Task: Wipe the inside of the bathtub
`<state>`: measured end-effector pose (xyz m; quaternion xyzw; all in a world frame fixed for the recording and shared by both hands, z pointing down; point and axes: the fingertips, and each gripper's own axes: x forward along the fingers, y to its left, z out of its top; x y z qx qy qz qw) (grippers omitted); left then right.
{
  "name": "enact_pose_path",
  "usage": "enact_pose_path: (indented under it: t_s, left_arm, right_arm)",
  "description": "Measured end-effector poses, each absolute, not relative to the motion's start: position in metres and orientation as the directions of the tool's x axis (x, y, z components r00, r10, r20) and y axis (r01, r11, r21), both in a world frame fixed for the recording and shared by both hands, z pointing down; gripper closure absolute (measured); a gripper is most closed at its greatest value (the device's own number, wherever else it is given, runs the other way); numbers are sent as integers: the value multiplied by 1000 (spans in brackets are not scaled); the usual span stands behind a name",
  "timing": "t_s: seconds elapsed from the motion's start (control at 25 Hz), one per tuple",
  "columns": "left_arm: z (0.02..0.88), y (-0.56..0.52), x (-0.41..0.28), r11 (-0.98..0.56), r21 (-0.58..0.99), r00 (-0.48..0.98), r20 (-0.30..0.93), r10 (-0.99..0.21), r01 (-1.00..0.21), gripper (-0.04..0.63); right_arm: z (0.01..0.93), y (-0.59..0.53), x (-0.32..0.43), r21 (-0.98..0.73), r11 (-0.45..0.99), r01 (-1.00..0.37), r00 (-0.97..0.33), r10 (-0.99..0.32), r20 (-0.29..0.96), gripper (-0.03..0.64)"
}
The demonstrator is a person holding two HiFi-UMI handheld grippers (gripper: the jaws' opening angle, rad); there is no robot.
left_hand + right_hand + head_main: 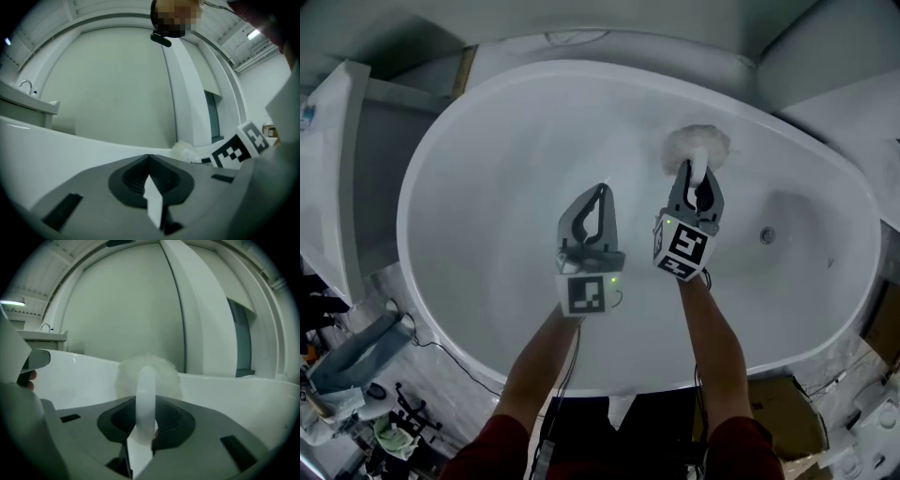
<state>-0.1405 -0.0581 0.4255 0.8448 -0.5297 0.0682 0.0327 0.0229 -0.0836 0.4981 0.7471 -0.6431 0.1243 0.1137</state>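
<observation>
The right gripper (698,174) was clamped on the white handle of a brush (697,144). Its fluffy head lay low on the far inner wall of the tub (441,309), and seemed to touch it. In the right gripper view the handle (145,380) stood upright between the jaws and the head spread out behind it. The left gripper (600,192) hung just beside the right one, over the middle of the basin, with its jaws together and nothing between them.

I judged that the step in hand was wiping the far wall. To do it well, the head should press lightly and flat on the surface, and the strokes should follow the curve of the wall and overlap one another. The grip looked firm, but a hard push could turn the handle in the jaws.

The basin was wide and empty, so there was free room to both sides. A round fitting (767,235) sat on the right slope, well apart. The left gripper was the nearest obstacle.
</observation>
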Motion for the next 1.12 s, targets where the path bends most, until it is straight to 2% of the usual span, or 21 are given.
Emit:
enact_pose_path:
  t_s: [0.28,0.56,0.8,1.12]
  left_arm:
    - [411,-89,-228,-316,-51,304,165,-938,-947,580]
    - [407,-100,-284,-263,-62,250,163,-954,-963,580]
    - [409,-106,-288,-257,-48,245,176,-953,-965,580]
    - [413,-110,-252,-302,-59,288,181,-941,-951,580]
  right_arm:
    - [472,-142,-93,3,33,-999,-31,-959,283,524]
    - [458,-189,-143,16,48,-999,-42,-963,267,524]
    - [463,-209,-155,65,79,-995,-57,-958,280,523]
    - [465,-202,-142,100,148,-984,-115,-953,281,524]
